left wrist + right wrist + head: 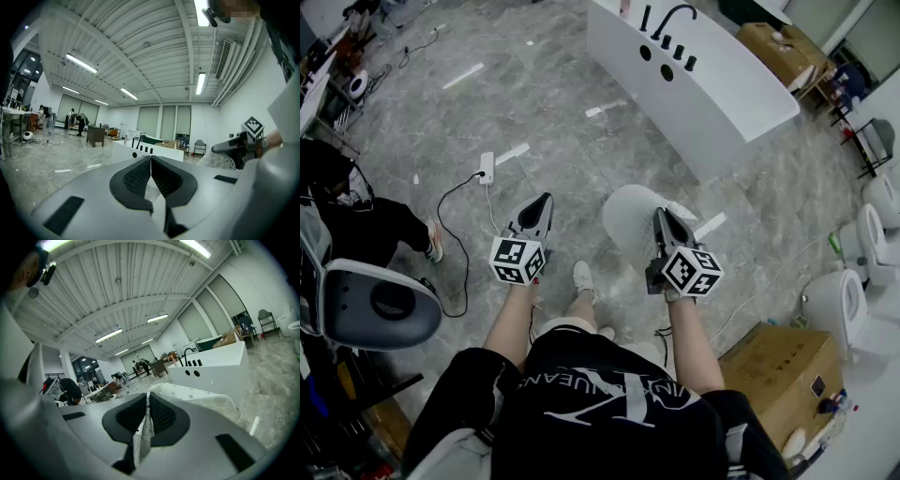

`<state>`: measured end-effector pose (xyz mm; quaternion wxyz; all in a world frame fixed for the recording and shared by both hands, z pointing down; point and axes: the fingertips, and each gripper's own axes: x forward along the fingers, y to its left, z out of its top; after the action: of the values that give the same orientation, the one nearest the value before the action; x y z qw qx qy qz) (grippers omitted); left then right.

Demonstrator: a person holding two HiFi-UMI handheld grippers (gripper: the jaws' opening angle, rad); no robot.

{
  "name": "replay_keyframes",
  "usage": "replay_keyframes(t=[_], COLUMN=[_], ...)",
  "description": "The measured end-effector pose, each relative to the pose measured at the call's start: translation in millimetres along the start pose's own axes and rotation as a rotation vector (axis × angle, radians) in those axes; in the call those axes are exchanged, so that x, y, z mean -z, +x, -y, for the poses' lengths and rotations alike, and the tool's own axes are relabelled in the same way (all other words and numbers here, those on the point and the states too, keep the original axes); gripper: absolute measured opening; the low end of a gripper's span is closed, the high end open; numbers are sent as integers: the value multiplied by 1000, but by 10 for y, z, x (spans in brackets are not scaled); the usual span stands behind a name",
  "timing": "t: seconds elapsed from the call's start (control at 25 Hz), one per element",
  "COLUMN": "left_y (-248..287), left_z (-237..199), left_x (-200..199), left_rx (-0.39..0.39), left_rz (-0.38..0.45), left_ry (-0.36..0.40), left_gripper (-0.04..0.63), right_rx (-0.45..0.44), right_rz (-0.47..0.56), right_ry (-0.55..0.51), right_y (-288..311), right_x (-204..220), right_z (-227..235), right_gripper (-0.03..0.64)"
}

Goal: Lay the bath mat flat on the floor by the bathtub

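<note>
The white, dotted bath mat (630, 217) hangs above the grey floor, and my right gripper (660, 217) is shut on its edge. In the right gripper view a strip of the mat (199, 396) is pinched between the jaws of that gripper (147, 405) and drapes away ahead. My left gripper (547, 200) is held level beside it, to the left, shut with nothing in it (151, 161). From the left gripper view the mat (216, 160) shows at the right, apart from the left jaws. The white bathtub (703, 84) with a black faucet stands ahead.
A cardboard box (780, 371) sits by my right side, with toilets (842, 300) beyond it. A power strip with a black cable (487, 168) lies front left. A grey chair (371, 305) and a seated person (366, 230) are at the left.
</note>
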<state>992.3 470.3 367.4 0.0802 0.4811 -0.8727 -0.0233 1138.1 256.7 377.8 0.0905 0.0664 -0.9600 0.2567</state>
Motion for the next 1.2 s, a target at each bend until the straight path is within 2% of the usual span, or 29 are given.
replay_keyframes(t=[0.2,0.64,0.88,1.2], left_y=[390,989,1316,1657], left_z=[-118,-662,-1061,-1662], left_x=[-75,-117,-279,-522], left_rx=[6,-36,-59,-64], left_rz=[11,-1,16,28], left_ry=[-12,-41,-63,-71], left_gripper=[17,17,17,17], right_rx=[31,46,48,49], right_rz=[11,-37,-46,0], right_ry=[-72,-81,-79,-84], right_y=[339,1126,1635,2338], right_x=[-194,-323,-497,-840], right_z=[171,386,347,199], right_gripper=[37,37,37,37])
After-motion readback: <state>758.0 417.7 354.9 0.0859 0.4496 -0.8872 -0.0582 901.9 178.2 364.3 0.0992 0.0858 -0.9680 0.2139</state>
